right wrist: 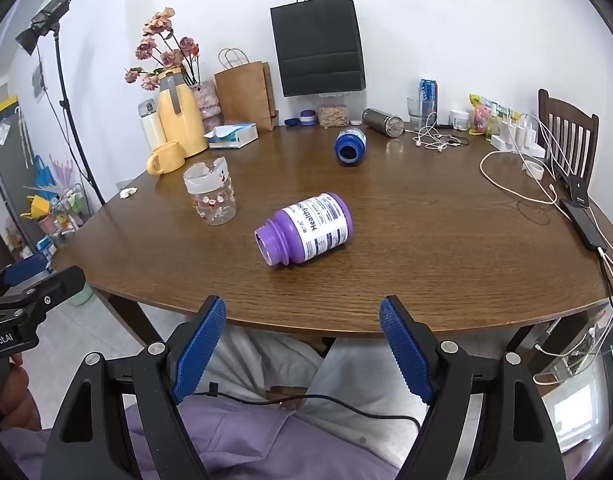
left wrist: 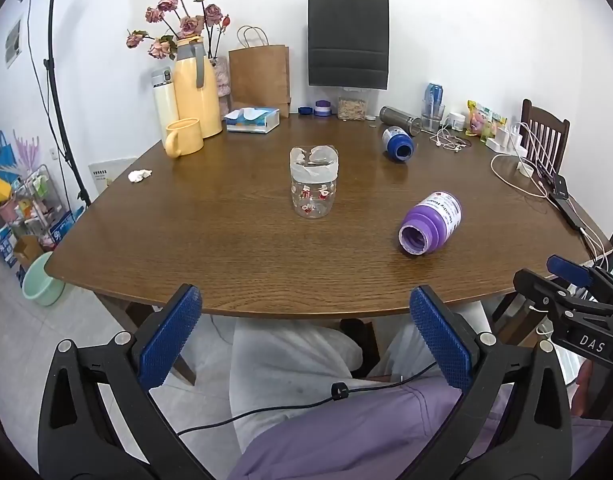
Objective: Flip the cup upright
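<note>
A clear plastic cup [left wrist: 314,186] with small red prints stands near the middle of the brown table [left wrist: 226,248], wider end up; it also shows in the right wrist view as the cup [right wrist: 210,192]. My left gripper [left wrist: 305,292] is open and holds nothing, just off the table's near edge and well short of the cup. My right gripper [right wrist: 302,302] is also open with nothing in it, at the near edge, facing a purple bottle [right wrist: 306,228] that lies on its side.
A blue bottle [left wrist: 398,142] lies on its side further back. A yellow mug [left wrist: 182,136], yellow jug, thermos, tissue box, paper bags and a steel flask line the back. Cables and a phone [right wrist: 582,222] lie at the right. A person's lap is below the grippers.
</note>
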The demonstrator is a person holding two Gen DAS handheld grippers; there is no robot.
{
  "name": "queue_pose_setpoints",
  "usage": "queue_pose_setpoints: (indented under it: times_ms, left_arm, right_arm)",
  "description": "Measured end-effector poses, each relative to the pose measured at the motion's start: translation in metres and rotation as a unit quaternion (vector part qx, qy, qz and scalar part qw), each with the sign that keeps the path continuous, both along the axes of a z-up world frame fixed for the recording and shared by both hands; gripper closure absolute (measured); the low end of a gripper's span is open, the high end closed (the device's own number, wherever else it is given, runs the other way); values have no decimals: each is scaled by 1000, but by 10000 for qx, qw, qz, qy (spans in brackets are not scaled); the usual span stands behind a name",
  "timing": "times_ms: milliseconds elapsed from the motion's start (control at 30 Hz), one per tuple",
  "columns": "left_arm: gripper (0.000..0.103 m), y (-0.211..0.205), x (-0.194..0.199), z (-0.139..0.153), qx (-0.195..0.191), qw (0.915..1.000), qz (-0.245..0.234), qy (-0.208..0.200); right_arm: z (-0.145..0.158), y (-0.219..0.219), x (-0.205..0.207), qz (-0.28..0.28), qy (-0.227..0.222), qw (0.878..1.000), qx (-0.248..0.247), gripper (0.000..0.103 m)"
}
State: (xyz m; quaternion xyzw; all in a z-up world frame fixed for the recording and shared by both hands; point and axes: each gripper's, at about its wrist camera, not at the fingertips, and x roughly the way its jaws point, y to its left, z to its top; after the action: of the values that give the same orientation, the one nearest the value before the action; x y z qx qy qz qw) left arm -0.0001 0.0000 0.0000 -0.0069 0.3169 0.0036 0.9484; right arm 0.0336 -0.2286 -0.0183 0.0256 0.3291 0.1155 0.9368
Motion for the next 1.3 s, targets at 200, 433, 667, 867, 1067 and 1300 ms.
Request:
queue_pose_setpoints:
  times_ms: [200,433,667,867,1067,1300]
  left_arm:
    - [0,0,-1,0,2,10000,-2,18]
    - [0,0,-1,0,2,10000,-8,29]
    - [0,0,0,0,0,10000,-1,39]
    - [0,0,0,0,0,10000,-3,47]
    - [0,0,0,0,0,10000,-2,52]
    - [0,0,0,0,-2,10000,-6,58]
  right_arm:
    - [0,0,0,2,12,10000,-3,19]
    - [1,0,0,-9,9,10000,-3,19]
    - [-2,0,-1,-27,-17,10000,2,19]
    - [-2,1,-1,-27,-11,10000,3,19]
    - [-2,1,0,-26,-12,10000,3,19]
    - [-3,0,0,-26,-9,10000,-3,19]
